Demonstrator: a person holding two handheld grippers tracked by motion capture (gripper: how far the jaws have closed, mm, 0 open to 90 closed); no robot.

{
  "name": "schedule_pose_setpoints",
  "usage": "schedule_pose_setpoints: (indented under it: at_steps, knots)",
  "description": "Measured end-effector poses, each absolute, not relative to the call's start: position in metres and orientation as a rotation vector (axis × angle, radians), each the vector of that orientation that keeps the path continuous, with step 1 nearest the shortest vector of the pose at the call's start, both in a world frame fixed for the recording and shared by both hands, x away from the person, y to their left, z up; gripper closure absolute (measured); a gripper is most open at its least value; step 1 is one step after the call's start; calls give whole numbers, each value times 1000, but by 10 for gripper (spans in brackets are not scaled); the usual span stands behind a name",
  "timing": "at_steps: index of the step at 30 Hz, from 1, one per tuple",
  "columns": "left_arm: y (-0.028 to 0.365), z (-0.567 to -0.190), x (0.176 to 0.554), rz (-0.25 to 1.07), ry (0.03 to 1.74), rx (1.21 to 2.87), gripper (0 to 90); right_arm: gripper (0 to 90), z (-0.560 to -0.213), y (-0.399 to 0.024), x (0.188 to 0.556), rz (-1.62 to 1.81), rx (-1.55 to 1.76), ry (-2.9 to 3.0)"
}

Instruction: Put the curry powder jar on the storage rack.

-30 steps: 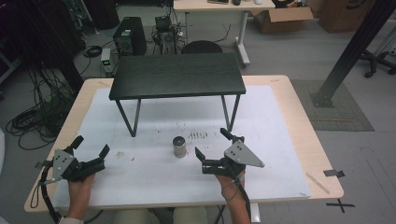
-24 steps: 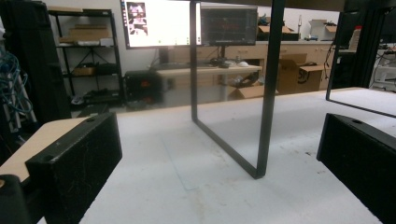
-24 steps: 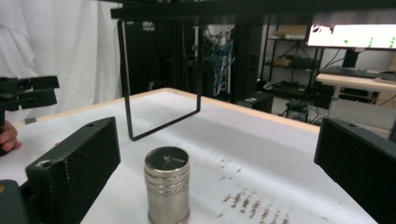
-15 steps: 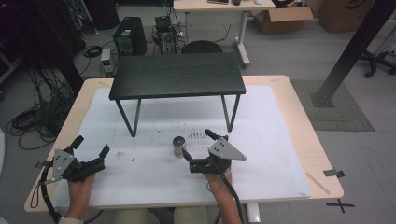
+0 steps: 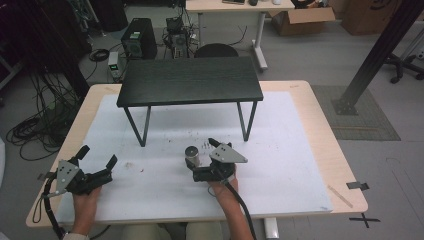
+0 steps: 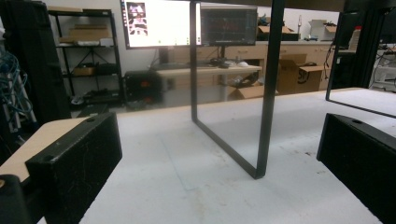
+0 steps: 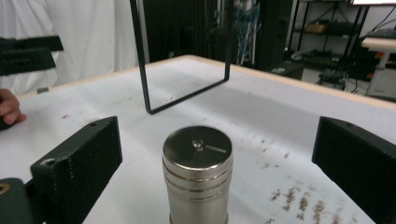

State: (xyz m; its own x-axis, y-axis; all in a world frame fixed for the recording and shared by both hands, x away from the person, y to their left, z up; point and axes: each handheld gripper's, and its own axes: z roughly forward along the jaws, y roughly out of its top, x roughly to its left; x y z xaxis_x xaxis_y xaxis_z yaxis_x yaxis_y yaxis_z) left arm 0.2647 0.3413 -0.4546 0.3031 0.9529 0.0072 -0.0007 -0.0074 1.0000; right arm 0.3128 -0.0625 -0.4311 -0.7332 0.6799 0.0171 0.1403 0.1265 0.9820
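Note:
A small metal cylinder with a ridged lid stands upright on the white mat, in front of the black low table. My right gripper is open and points left, with its jaws either side of the cylinder and not touching it. In the right gripper view the cylinder stands close in, between the wide jaws of the right gripper. My left gripper rests open at the front left of the mat, with nothing between its jaws. The left gripper faces a leg frame of the low table.
The white mat covers most of the wooden table, with small dark specks by the cylinder. The low table's thin black legs stand just behind the cylinder. A hand shows at far left in the right gripper view.
My right gripper has moved left along the mat until its open jaws straddle the cylinder. The left gripper and the cylinder have stayed put.

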Motion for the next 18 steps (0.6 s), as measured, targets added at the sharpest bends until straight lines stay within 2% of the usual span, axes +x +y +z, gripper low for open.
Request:
schedule_pose_setpoints:
  at_steps: [18]
  knots:
    - [341,-455,265,984,976,1343,4,63,-447,-52,325,1590,840,2084]
